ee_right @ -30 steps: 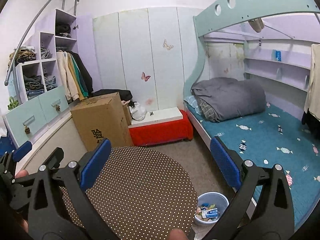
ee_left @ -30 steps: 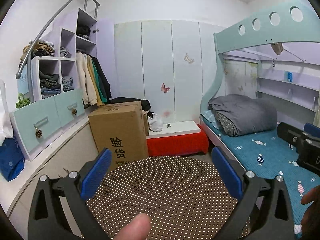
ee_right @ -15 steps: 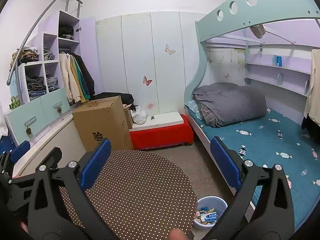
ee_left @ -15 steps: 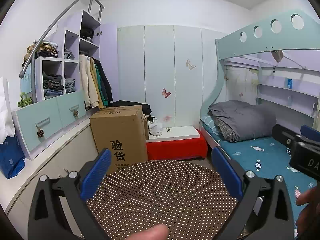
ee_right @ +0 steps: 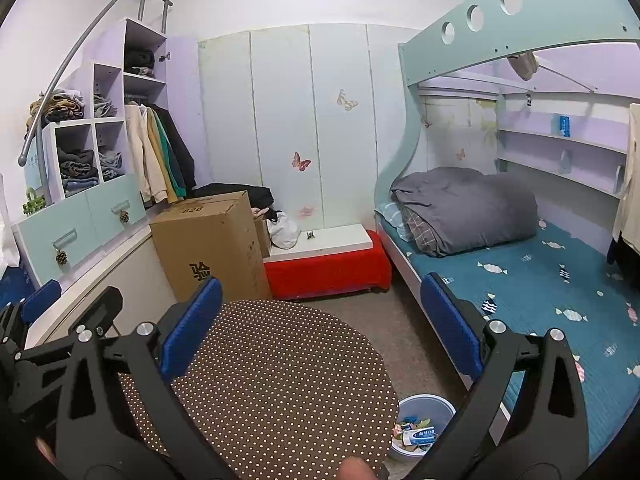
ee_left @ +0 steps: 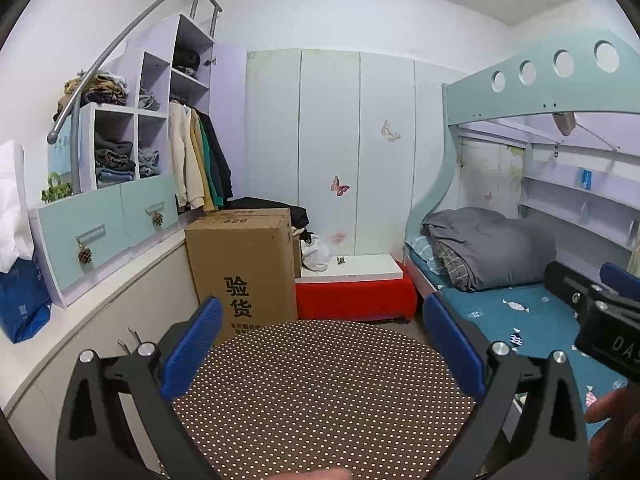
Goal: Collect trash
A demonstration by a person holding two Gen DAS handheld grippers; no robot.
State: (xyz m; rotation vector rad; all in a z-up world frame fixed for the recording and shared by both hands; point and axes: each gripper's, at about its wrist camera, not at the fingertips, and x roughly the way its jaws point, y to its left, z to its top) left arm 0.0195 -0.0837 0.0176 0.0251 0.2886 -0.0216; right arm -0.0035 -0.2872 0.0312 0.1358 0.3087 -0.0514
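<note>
Both the left gripper [ee_left: 322, 350] and the right gripper [ee_right: 320, 326] hover spread wide and empty over the dotted round table [ee_right: 280, 376], so swing the right one down toward the trash bin [ee_right: 422, 426] (already holding wrappers) on the floor beside the bed [ee_right: 540, 280], approaching slowly from above.

My left tongs [ee_left: 322, 354] are spread wide, blue pads far apart with nothing between them, held level and facing forward. My right tongs [ee_right: 320, 328] are spread just as wide and hold nothing, side by side with the left ones. A fingertip [ee_right: 356, 470] shows at the bottom edge of the right wrist view, and part of my right hand [ee_left: 612, 420] at the left view's lower right.
</note>
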